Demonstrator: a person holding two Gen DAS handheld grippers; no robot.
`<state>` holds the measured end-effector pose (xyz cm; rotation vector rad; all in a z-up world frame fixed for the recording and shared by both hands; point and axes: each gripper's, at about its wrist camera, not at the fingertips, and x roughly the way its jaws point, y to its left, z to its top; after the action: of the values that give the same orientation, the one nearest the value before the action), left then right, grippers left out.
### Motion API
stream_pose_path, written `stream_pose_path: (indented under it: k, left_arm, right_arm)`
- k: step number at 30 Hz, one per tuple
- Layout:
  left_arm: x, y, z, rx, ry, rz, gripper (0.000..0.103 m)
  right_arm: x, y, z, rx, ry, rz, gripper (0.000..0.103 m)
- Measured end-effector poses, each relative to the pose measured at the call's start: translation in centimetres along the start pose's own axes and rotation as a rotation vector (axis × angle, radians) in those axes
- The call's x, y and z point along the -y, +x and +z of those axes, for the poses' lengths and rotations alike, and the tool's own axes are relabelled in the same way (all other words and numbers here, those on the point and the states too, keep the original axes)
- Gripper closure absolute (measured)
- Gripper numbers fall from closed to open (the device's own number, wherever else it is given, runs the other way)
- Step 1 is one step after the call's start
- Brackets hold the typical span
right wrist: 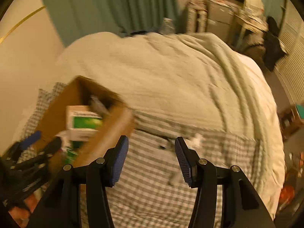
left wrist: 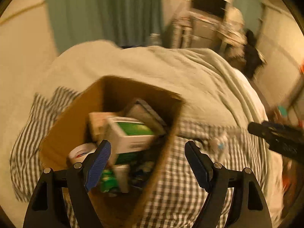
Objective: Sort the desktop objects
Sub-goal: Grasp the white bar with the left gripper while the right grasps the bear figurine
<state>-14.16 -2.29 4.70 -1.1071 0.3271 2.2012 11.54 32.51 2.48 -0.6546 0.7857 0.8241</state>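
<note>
An open cardboard box [left wrist: 62, 131] stands on a checked sheet [left wrist: 180, 193]. It holds a green-and-white carton [left wrist: 133, 133], a roll of tape [left wrist: 79, 152], a grey flat item [left wrist: 146, 112] and a green packet [left wrist: 108, 180]. My left gripper [left wrist: 147, 143] hangs open above the box's right wall, one finger over the inside and one over the sheet, holding nothing. My right gripper [right wrist: 151, 139] stands open over the checked sheet [right wrist: 152, 190], right of the box [right wrist: 114, 131], with nothing between its fingers. Small blurred items lie ahead: a dark piece [right wrist: 163, 145] and a white crumpled thing [right wrist: 196, 139].
A pale green blanket [right wrist: 171, 76] covers the bed behind the sheet. A green curtain [right wrist: 114, 5] hangs at the back, with cluttered furniture [right wrist: 224, 13] to its right. A bare wall [right wrist: 22, 57] stands on the left. The left gripper [right wrist: 32, 148] shows at the lower left of the right wrist view.
</note>
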Motion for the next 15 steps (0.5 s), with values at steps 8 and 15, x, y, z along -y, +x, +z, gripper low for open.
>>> stream_pose_path:
  k: [8, 15]
  left_arm:
    - [10.8, 4.7, -3.4, -0.092, 0.137, -0.094, 0.02]
    - [17.1, 11.6, -6.7, -0.242, 0.145, -0.062, 0.02]
  right_arm:
    - [12.5, 2.5, -5.1, -0.102, 0.277, -0.022, 0.052]
    - [18.2, 3.9, -7.0, -0.124, 0.41, -0.006, 0.052]
